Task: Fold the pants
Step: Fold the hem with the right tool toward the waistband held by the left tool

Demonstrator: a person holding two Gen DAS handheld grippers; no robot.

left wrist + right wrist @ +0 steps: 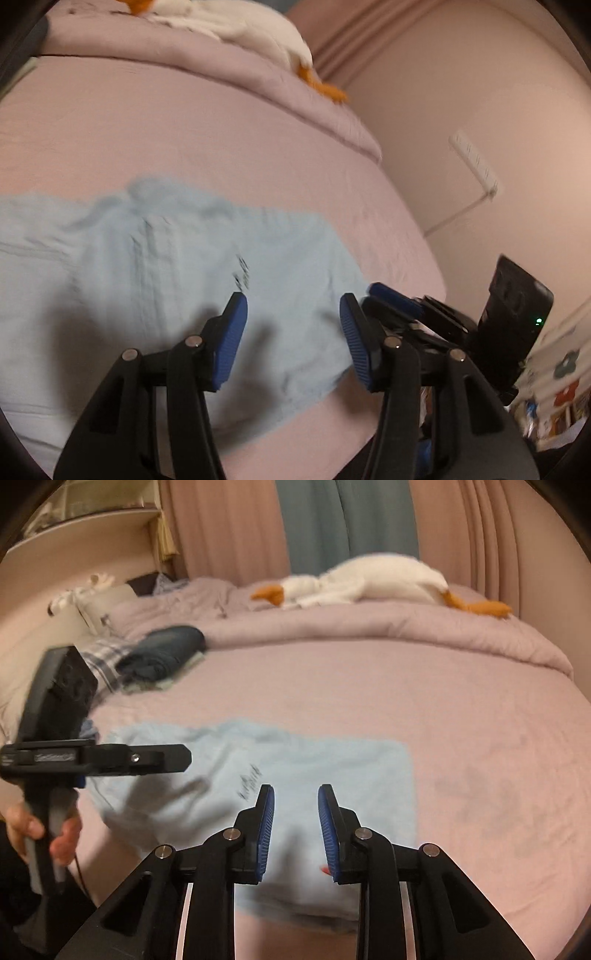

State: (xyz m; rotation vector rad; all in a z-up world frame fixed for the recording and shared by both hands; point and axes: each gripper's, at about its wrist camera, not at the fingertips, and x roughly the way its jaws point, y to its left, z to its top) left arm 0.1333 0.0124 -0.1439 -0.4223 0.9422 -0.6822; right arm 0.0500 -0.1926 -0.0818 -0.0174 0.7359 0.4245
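Observation:
Light blue pants (166, 266) lie folded into a rough rectangle on the pink bed sheet (184, 129), also seen in the right wrist view (314, 771). A small dark print marks the cloth in both views. My left gripper (291, 332) is open and empty, hovering over the pants' right part. My right gripper (295, 827) is open and empty above the pants' near edge. The right gripper shows in the left wrist view (399, 299), close beside the left one. The left gripper, held by a hand, shows at the left of the right wrist view (162, 758).
A folded pink duvet (369, 627) lies along the far side of the bed, with a white goose plush (369, 579) on it. A pile of dark folded clothes (162, 653) sits at the far left. Curtains (332, 520) hang behind. The bed sheet (480, 738) extends to the right.

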